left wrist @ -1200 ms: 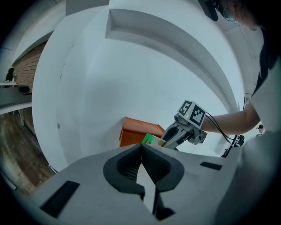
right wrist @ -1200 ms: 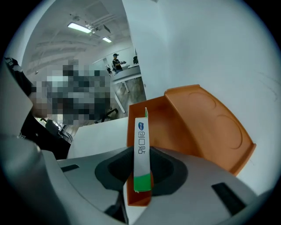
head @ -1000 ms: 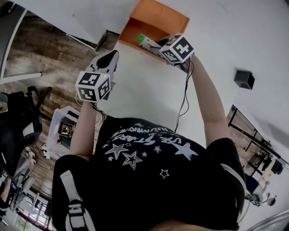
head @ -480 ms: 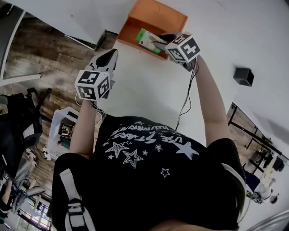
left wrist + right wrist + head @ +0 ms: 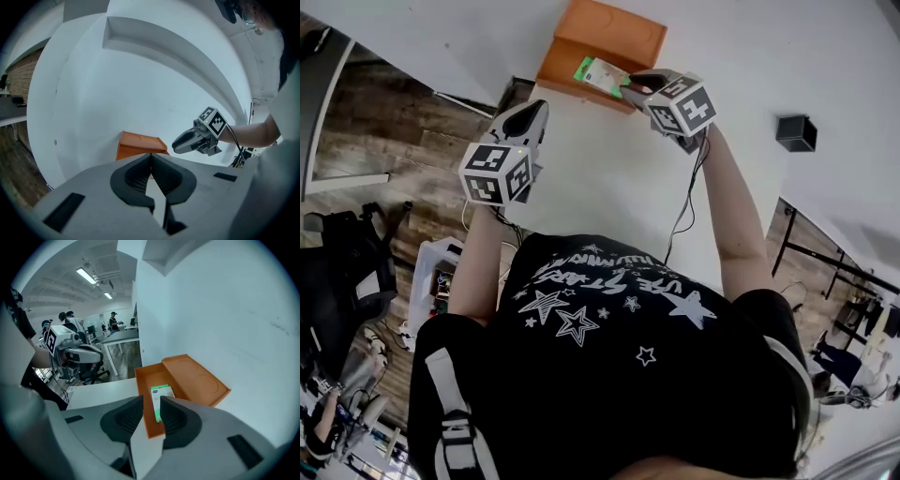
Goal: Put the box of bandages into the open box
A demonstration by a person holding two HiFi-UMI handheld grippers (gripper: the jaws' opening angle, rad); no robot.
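**Right tool** [image 5: 150,408]: released. The jaws stand apart with a clear gap. They have just opened wide and then closed part of the way back. Nothing sits between the pads, and neither pad touches anything. The tool points downward at the open box.

**Left tool** [image 5: 151,161]: clenched. The jaw tips meet along one line with nothing between them. It holds nothing and touches nothing. It is carried above the table [image 5: 609,178], to the left of the right tool and well apart from it.

**Containers**
- The open box [image 5: 146,376] is an orange tray just ahead of and below the right tool's jaws. From the left tool it lies ahead, beyond the closed tips.
- Its lid [image 5: 194,378] lies open beside the tray, on the right of the right tool's line of sight. Two round recesses show in its inner face.
- The box of bandages [image 5: 161,397], white with green edges, lies flat on the tray floor. It is in line with the gap of the right tool's jaws, toward the tray end nearer that tool. It is apart from both pads.

**Surroundings**
- A white wall [image 5: 225,310] rises directly behind the open box, ahead of both tools.
- A black cube [image 5: 794,133] sits on the table well to the right of the right tool.
- A cable [image 5: 682,202] hangs from the rear of the right tool along the forearm.
- Nothing stands between either tool and the open box
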